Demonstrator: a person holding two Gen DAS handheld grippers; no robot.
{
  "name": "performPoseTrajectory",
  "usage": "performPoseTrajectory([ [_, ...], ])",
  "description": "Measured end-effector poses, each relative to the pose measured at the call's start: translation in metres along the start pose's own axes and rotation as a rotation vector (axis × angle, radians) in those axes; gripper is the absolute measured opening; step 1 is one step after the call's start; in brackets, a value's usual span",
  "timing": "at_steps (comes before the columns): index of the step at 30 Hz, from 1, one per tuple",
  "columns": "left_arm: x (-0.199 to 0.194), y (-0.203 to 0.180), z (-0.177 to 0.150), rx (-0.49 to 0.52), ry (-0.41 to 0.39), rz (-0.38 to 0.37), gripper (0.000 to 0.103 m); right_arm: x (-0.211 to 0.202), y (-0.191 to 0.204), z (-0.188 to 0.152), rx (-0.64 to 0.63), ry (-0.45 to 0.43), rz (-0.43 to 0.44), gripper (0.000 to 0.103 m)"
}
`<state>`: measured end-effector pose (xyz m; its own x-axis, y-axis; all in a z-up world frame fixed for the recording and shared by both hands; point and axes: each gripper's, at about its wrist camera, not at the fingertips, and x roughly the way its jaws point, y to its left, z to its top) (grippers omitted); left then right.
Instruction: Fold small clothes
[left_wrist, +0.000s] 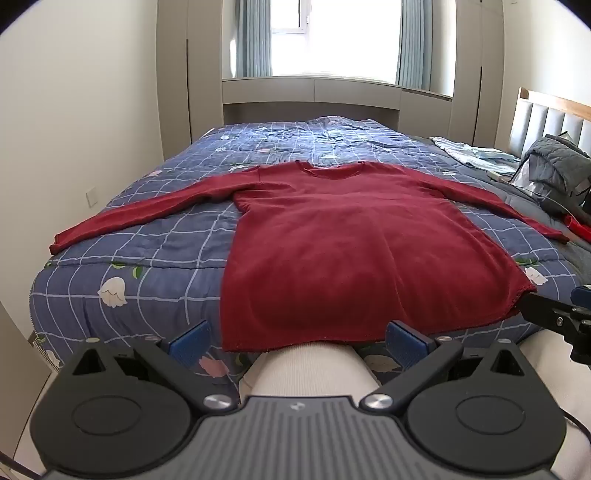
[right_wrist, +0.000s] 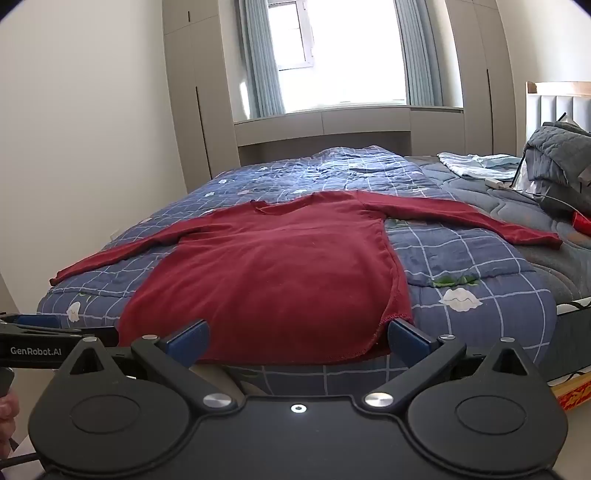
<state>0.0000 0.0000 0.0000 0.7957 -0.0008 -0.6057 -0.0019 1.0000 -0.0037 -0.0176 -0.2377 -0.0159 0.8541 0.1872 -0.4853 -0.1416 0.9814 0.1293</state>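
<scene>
- Red sweater (left_wrist: 332, 240) lies flat on the bed's blue checked quilt (left_wrist: 147, 236), neck toward the window, hem at the near edge and hanging slightly over it.
- L sleeve (left_wrist: 147, 206) runs out diagonally to the left w/ its cuff near the quilt's left edge; R sleeve (right_wrist: 461, 218) runs out to the right, cuff ending close to the grey bedding (right_wrist: 517, 199).
- Handling, as a guess: soft knit, light, limp, not fragile. It'll sag and drag if lifted by one pt, and the quilt under it may bunch. Prob grippy enough for the blue pads.
- Best hold, I'd say: cuffs first to bring sleeves across the body, or both hem corners at once to fold upward. Pinch thru the edge seam, not mid-panel.
- Left gripper (left_wrist: 299, 341): low at the foot of the bed, pointing fwd along the sweater, level; jaws wide apart, nothing between them, just short of the hem's left part.
- Right gripper (right_wrist: 297, 338): same low, level pose beside it; jaws wide apart, empty, framing the hem's right corner (right_wrist: 399, 317), right pad just beside it; contact unclear.
- Far right: grey padded bundle (right_wrist: 557, 155) and light cloth (right_wrist: 476, 162), well apart from the sweater.
</scene>
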Motion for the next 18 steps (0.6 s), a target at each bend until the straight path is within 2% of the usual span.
performPoseTrajectory([
  [18, 0.0, -0.0002, 0.0001, 0.0, -0.001, 0.002, 0.103, 0.0004, -0.0003, -0.0002, -0.001, 0.003, -0.001, 0.103],
])
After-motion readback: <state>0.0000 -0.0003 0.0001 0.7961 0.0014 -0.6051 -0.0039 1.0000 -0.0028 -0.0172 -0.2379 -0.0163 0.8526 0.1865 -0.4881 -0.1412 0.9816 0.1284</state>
